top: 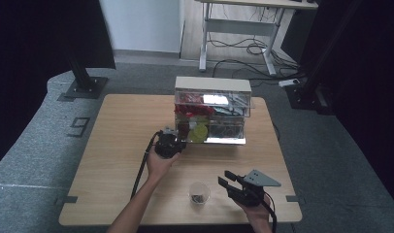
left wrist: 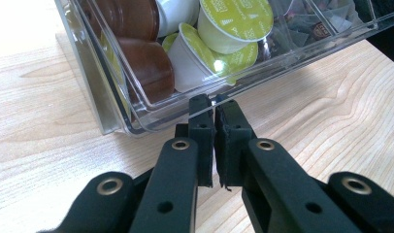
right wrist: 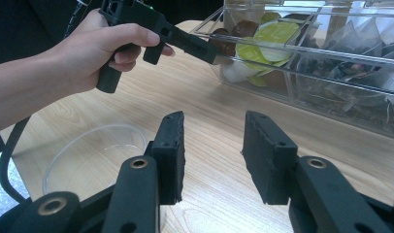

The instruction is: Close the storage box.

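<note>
- On the pale wood-grain table top (top: 117,145), toward its far edge, stands a clear hard-plastic organiser box (top: 212,109) with a flat beige lid, rectangular, its long axis running across the table from left to right.
- Its lower drawer (left wrist: 151,109), glossy see-through plastic with a rounded corner, is pulled out toward the person and lies lengthways along the same left-right line as the box.
- Inside the drawer's left compartment lie smooth coffee capsules: lime-green foil-topped white ones (left wrist: 234,22) and shiny brown domed ones (left wrist: 146,65), tumbled at different tilts; the neighbouring compartment holds crinkled foil sachets (right wrist: 360,77).
- The left gripper (left wrist: 213,109), matt black plastic with brass-coloured rivets, points level at the drawer's front rim; its ribbed pads are pinched nearly together on that thin clear edge.
- The right gripper (right wrist: 212,155), the same black make with a grey three-cornered plate, hovers over the near right of the table, jaws parted about halfway with only bare wood between them.
- A small round transparent plastic cup (top: 199,192) stands upright near the front edge, just left of the right gripper.
</note>
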### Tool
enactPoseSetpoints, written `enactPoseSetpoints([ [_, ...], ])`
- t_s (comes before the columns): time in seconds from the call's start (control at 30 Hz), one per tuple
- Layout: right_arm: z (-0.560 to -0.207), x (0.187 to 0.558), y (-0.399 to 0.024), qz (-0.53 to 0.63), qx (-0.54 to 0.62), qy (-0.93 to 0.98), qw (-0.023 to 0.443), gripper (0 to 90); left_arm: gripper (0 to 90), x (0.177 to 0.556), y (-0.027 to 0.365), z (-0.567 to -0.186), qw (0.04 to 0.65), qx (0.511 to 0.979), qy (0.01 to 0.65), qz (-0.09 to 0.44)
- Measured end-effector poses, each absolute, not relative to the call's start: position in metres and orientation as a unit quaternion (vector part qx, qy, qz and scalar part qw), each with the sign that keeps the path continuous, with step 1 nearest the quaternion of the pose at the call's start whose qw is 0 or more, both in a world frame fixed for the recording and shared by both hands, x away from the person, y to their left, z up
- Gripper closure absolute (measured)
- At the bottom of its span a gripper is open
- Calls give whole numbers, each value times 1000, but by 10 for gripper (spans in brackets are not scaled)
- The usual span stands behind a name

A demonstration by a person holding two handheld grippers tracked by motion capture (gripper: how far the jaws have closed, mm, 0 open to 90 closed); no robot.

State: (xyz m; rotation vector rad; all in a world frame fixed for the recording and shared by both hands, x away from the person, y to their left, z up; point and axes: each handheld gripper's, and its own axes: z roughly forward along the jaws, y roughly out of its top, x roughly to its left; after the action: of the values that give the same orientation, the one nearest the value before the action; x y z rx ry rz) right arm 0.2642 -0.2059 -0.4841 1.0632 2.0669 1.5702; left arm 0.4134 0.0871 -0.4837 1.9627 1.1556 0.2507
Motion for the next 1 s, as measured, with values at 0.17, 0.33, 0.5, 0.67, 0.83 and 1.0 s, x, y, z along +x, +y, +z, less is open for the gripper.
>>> enactPoseSetpoints([
  [0.17,-485,265,-206,550,375,727,167,593,861,414,87,-485,412,780,461,98],
  [0.33,-486,265,-206,550,375,727,168,592,861,415,87,-486,412,781,460,97],
  [0.5,-485,266,-208,551,377,726,167,592,856,414,85,-487,408,785,457,92],
  [0.67,-486,266,-209,550,378,725,167,592,860,414,84,-488,408,787,455,88],
  [0.83,-486,266,-209,551,379,724,168,593,854,415,84,-488,406,788,454,87],
  [1.0,-486,267,-209,551,379,724,167,593,852,414,82,-488,402,792,451,89],
])
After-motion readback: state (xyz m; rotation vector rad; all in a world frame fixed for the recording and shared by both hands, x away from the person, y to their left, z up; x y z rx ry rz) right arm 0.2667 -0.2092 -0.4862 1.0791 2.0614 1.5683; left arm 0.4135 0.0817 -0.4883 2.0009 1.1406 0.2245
